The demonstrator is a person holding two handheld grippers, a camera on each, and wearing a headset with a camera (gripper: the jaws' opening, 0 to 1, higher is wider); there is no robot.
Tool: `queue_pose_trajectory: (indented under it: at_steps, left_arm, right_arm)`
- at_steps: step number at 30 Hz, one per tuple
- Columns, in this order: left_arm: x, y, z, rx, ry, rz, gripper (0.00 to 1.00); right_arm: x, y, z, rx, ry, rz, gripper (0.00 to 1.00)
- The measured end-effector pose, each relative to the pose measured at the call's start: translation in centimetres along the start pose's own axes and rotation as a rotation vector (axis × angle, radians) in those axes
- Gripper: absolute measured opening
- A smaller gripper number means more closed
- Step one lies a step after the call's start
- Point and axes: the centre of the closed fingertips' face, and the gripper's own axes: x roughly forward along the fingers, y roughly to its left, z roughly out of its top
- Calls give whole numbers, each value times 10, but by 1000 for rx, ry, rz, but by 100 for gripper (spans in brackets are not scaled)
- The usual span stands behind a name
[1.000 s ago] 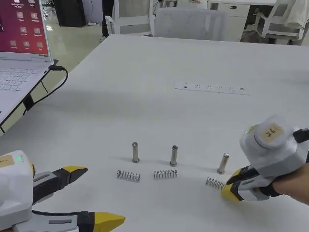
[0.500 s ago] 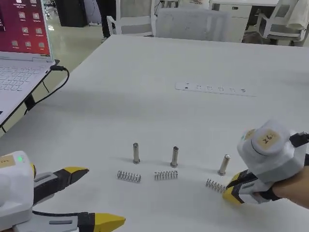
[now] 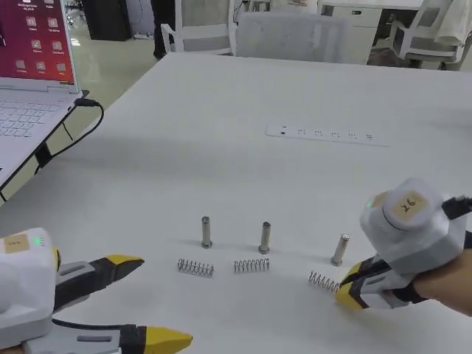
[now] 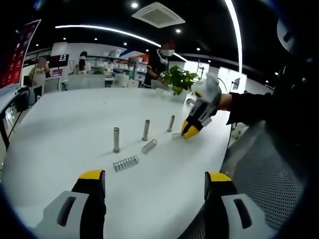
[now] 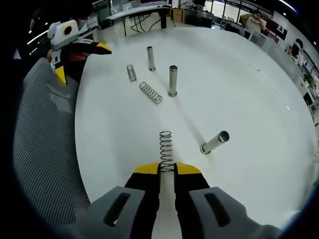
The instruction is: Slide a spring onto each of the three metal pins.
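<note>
Spring [image 5: 165, 147] is gripped by one end in the right hand-held gripper [image 5: 167, 169], pin [image 5: 214, 142] just ahead-right of it on the tabletop [image 5: 239, 74]; left hand-held gripper [image 4: 154, 179] gapes open.

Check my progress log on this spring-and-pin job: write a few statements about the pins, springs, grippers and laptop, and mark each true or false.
1. No spring sits on the left pin, middle pin or right pin. True.
2. The left gripper holds a spring. False: its jaws stand wide open and empty.
3. The right gripper is shut on one end of the rightmost spring. True.
4. The middle spring lies beyond the middle pin. False: it lies flat on the table on the person's side of that pin.
5. The laptop is closed. False: it is open, with its screen lit.
</note>
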Motion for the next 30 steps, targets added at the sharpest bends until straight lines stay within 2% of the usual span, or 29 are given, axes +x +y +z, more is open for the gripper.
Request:
queue_pose_trajectory:
  at_steps: [9,12,15,21,30]
  left_arm:
    - [2,-3,9,50,-26,-46,69]
    - [3,-4,17,77,-61,-64,66]
    - [5,-8,21,109,-77,-89,62]
    - [10,-12,27,175,-68,-141,53]
    - [23,-24,32,251,-15,-245,44]
  right_arm:
    - [-6,12,13,-18,-22,27,8]
    - [-7,16,17,-38,-23,33,8]
    - [-9,21,21,-54,-27,42,8]
    - [-11,31,30,-92,-33,70,8]
    - [-11,45,40,-154,-32,104,8]
